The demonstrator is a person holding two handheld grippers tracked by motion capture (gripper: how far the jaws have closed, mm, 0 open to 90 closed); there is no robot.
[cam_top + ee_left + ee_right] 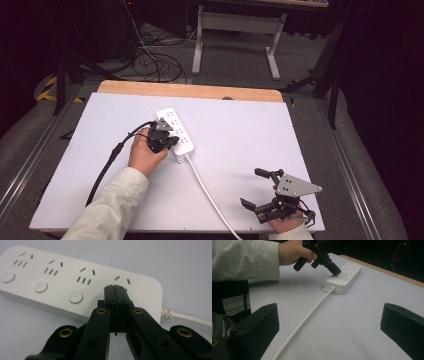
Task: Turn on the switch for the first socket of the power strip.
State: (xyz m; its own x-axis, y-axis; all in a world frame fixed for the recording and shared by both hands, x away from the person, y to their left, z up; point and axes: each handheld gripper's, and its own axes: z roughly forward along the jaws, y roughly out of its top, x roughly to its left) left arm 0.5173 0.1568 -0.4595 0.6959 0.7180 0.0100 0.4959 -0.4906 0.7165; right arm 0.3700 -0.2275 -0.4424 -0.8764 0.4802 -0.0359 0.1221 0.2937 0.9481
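Nearest the person, the right gripper (264,189) rested low at the near right part of the pale grey tabletop (240,130), its two black jaws spread wide with nothing between them, as the right gripper view showed with bare table in the gap. Ahead of it and to its left, a white round power cord (308,315) ran across the table away from those open jaws to the near end of a white plastic power strip (75,282) with rows of sockets and round buttons. Farther off, the left gripper (167,142), held in the person's left hand (144,155) with a cream sleeve behind it, was tilted down with its jaws pressed fully together, holding nothing. Its closed tips touched the top face of the strip at the socket nearest the cord end, right beside the third round button.
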